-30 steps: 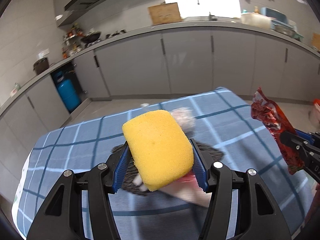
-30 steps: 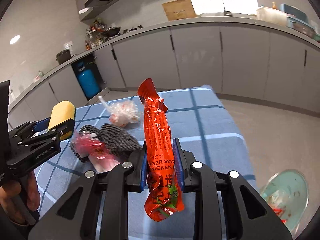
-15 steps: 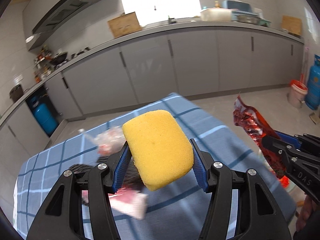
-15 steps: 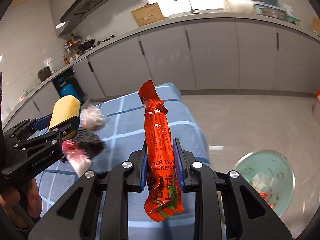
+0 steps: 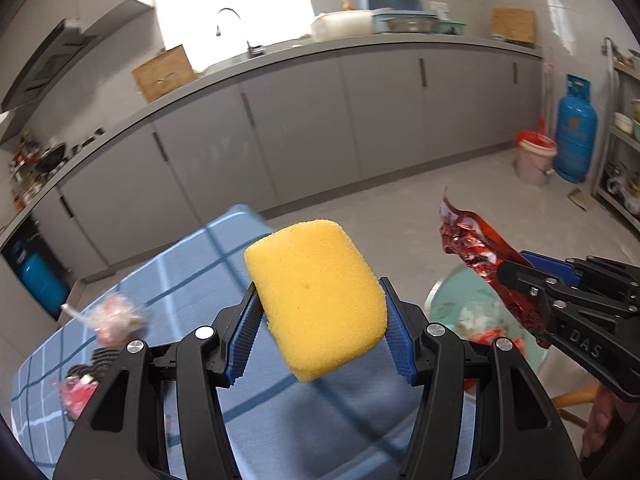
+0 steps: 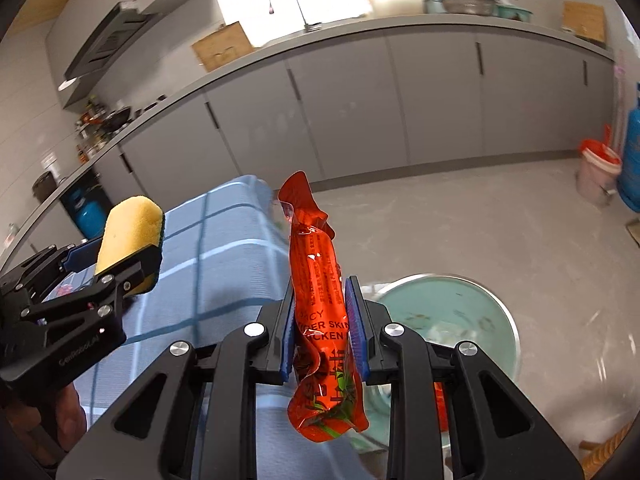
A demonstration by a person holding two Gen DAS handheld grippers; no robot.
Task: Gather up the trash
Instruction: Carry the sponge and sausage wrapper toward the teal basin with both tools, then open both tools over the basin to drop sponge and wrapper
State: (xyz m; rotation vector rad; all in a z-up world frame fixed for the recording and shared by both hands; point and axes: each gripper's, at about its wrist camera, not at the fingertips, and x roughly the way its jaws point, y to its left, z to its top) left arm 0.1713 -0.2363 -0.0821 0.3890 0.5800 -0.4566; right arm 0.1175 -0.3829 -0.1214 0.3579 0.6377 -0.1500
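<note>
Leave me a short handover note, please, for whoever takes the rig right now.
Left gripper: shut on the yellow sponge, held above the table's blue checked cloth.
Right gripper: shut on the red snack wrapper, held upright near the table's edge, beside the green bin on the floor.
Done: some trash already lies in the bin.
Left: the wrapper is not yet released. On the cloth remain a clear plastic bag, a pink-red wrapper and a dark scrubbing pad. Whether the sponge counts as trash is unclear.
</note>
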